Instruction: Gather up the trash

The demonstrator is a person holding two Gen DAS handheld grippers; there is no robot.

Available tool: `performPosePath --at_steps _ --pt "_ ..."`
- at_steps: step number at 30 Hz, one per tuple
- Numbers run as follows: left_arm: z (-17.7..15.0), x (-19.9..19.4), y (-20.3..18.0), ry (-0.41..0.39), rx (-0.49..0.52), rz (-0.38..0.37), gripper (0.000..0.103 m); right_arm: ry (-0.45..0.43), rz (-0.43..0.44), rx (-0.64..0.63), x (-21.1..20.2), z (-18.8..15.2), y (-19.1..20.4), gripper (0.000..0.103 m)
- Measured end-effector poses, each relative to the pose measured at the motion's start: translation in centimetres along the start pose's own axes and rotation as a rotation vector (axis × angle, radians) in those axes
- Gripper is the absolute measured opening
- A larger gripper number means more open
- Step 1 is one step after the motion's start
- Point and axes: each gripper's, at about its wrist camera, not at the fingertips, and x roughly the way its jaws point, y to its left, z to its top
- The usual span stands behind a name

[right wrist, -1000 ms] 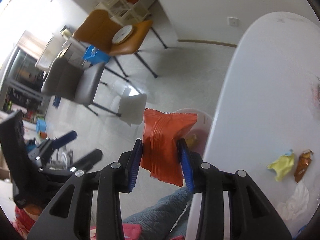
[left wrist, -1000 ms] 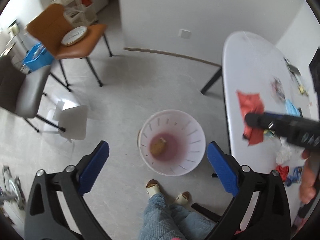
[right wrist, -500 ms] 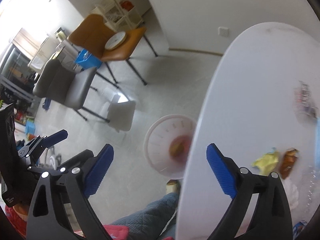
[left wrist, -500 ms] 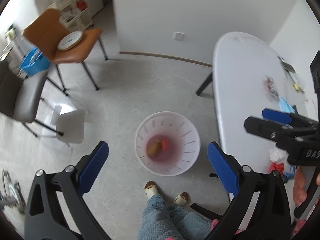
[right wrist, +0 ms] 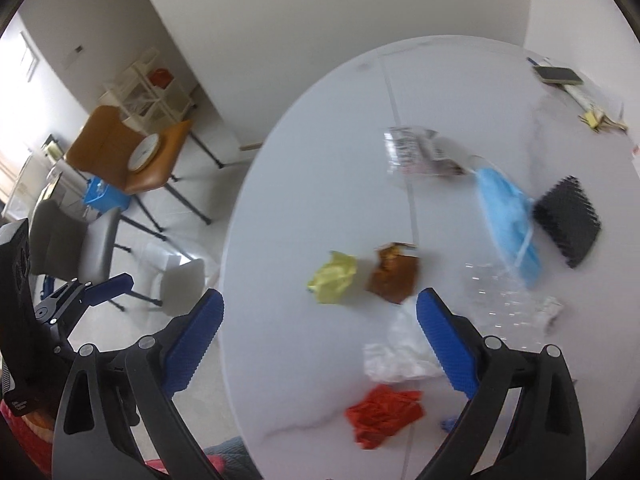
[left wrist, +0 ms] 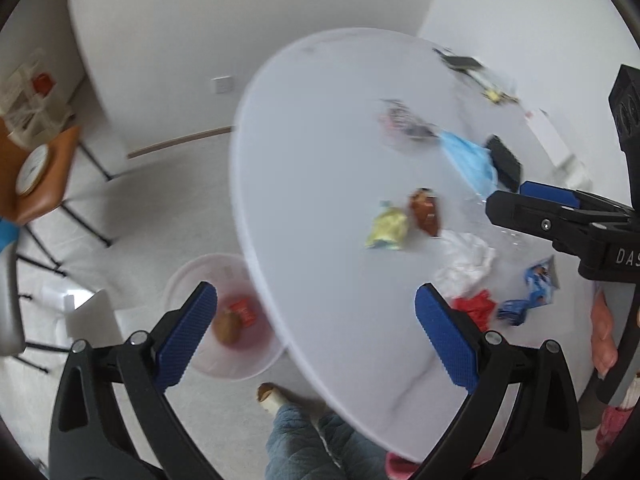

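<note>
Both grippers empty, jaws spread wide. Left gripper hangs over the near-left edge of the white oval table, straddling table rim and floor. Right gripper is over the table, pointed at the litter.

Trash is clustered on the near-right part of the tabletop:
- yellow crumpled wrapper, just beside a brown snack wrapper
- white crumpled plastic, red crumpled wrapper nearer still
- clear blister sheet, blue face mask, clear printed bag farther out
- blue wrapper at the near right, seen from the left wrist only

White slotted bin sits on the floor, partly under the near-left table edge; a red packet and a brown item lie inside.

Handling, my read: everything is light, thin film or paper, so no weight concern. Film is slippery and lies flat, so pinch a raised crumple or ridge, not a flat face. The red wrapper and the yellow one have standing folds, the easiest grabs. The mask is soft; take the pleated body, not the ear loop. The blister sheet is stiffer; grab an edge. The black ribbed pad and phone at the far right look like non-trash.
</note>
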Motion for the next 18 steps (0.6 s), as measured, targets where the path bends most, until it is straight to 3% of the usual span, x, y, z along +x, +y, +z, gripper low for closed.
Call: performPosePath --at_steps 6,12,18 --pt "1.7 3.9 -4.3 0.018 0.064 -0.036 0.095 -0.012 -0.017 0.02 -0.3 0.3 -3.8 0.096" --pt "3.5 8.5 -6.0 0.026 0.054 -0.04 0.094 -0.005 -0.019 0.002 0.7 1.0 -5.5 0.096" --pt "4.5 12.5 -6.9 0.072 0.088 -0.022 0.074 0.024 -0.01 0.007 2.3 1.1 -7.1 0.097"
